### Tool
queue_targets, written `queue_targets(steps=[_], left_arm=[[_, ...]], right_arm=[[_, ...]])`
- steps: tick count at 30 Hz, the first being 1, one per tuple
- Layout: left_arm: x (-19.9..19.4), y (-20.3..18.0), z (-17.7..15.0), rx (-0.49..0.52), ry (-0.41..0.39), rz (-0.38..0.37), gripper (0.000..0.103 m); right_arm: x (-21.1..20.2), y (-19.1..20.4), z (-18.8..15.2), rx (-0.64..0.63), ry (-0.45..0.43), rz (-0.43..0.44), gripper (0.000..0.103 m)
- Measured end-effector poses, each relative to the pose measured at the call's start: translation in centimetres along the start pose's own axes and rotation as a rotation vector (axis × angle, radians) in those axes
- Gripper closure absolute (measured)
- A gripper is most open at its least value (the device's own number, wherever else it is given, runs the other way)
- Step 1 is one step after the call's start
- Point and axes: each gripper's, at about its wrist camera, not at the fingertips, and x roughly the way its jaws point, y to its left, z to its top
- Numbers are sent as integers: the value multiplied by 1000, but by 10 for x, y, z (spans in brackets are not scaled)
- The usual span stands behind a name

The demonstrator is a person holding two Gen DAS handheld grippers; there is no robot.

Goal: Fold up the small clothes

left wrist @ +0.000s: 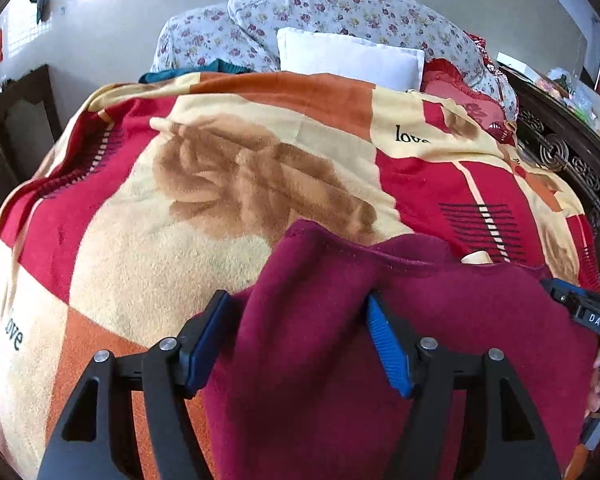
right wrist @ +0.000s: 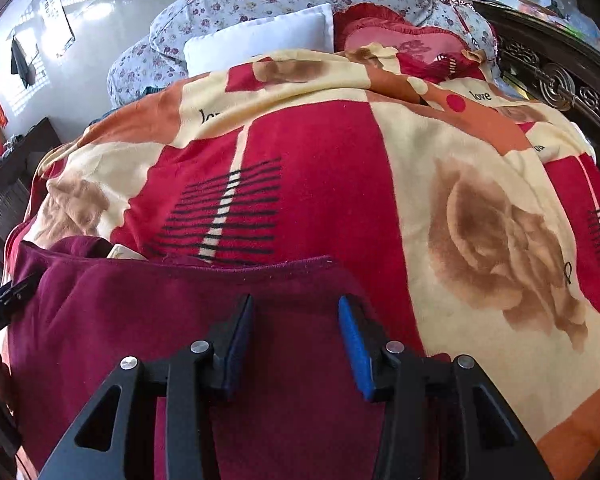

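Left claw astride maroon garment, lower edge cropped

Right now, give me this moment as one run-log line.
stage: fold in progress | maroon garment: flat on blanket | left gripper: open over garment | right gripper: open over garment | held: nothing

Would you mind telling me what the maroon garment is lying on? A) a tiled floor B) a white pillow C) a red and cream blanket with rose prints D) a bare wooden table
C: the maroon garment lies spread on the rose-print blanket; the white pillow sits far behind.
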Motion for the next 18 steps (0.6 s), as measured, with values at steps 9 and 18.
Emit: queue_targets(steps=[9, 18], left_arm=[[-26, 1, -7, -19, 0, -2, 35], [-65, -7, -35, 20, -31, 7, 35]], right_arm=[[-90, 34, -24, -61, -137, 70, 37], [-113, 39, -71, -49, -122, 82, 37]])
